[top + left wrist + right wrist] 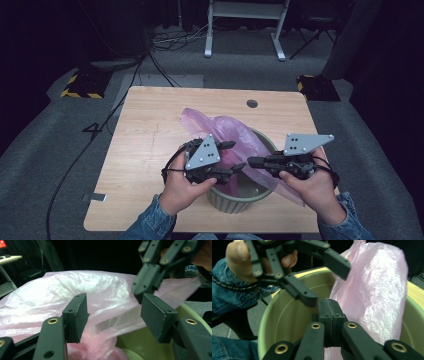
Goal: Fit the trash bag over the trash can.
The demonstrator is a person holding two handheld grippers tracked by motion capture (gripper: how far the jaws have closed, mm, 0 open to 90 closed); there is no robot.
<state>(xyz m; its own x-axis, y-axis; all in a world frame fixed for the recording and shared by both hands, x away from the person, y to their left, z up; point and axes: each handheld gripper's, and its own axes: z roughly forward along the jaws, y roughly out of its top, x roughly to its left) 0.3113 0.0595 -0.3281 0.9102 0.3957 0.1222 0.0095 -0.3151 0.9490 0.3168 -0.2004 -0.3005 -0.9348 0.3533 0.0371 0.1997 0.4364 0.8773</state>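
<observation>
A pale green bucket (235,205) stands at the near middle of the wooden table (150,150). A thin pink plastic bag (225,127) lies over its far rim and hangs partly inside. My left gripper (232,156) hovers over the bucket's left side, open, with a fold of the bag (75,285) between its jaws (116,315) and the pads clear of it. From the right, my right gripper (250,161) reaches in, shut, pinching the bag's edge (377,290) at its tips (331,310). The two grippers' tips are close together above the bucket's inside (287,315).
A round cable hole (252,103) sits near the table's far edge. Bare wood lies left of the bucket. On the grey floor behind are cables (170,40), a white frame's legs (277,45) and yellow-black striped bases (82,87).
</observation>
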